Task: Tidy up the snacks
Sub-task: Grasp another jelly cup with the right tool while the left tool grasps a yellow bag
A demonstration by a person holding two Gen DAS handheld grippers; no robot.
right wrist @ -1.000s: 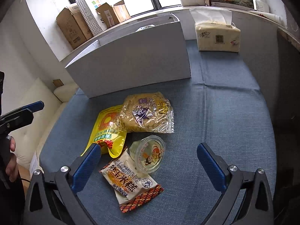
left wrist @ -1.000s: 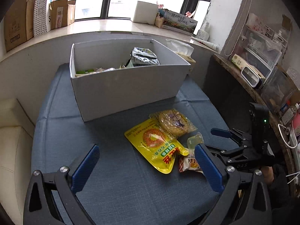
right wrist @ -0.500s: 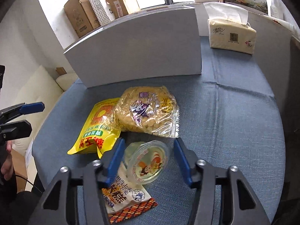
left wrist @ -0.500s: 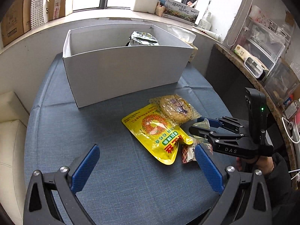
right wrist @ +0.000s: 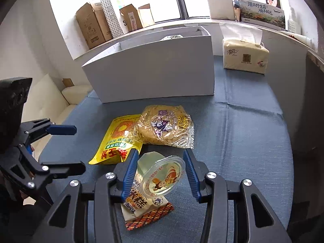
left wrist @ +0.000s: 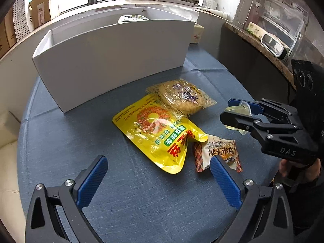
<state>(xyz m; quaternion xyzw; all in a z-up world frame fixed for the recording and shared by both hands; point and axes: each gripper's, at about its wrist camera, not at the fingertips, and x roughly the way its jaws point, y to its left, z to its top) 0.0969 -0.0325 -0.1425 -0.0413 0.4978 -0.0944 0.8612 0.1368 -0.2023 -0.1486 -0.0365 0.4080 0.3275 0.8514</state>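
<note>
My right gripper is shut on a clear jelly cup, which hangs tilted just above an orange-edged rice cake packet. From the left wrist view the same gripper holds the cup at the right. My left gripper is open over the blue cloth, with nothing between its fingers. A yellow pouch lies just beyond it, and the rice cake packet lies by its right finger. A clear bag of biscuits overlaps the pouch. The white box stands behind them.
A tissue pack sits right of the white box. Cardboard cartons line the windowsill. A shelf with containers runs along the right. Blue cloth lies bare to the right of the snacks.
My right gripper closed from wide open onto the jelly cup and raised it off the cloth. My left gripper sank lower and nearer to the yellow pouch.
</note>
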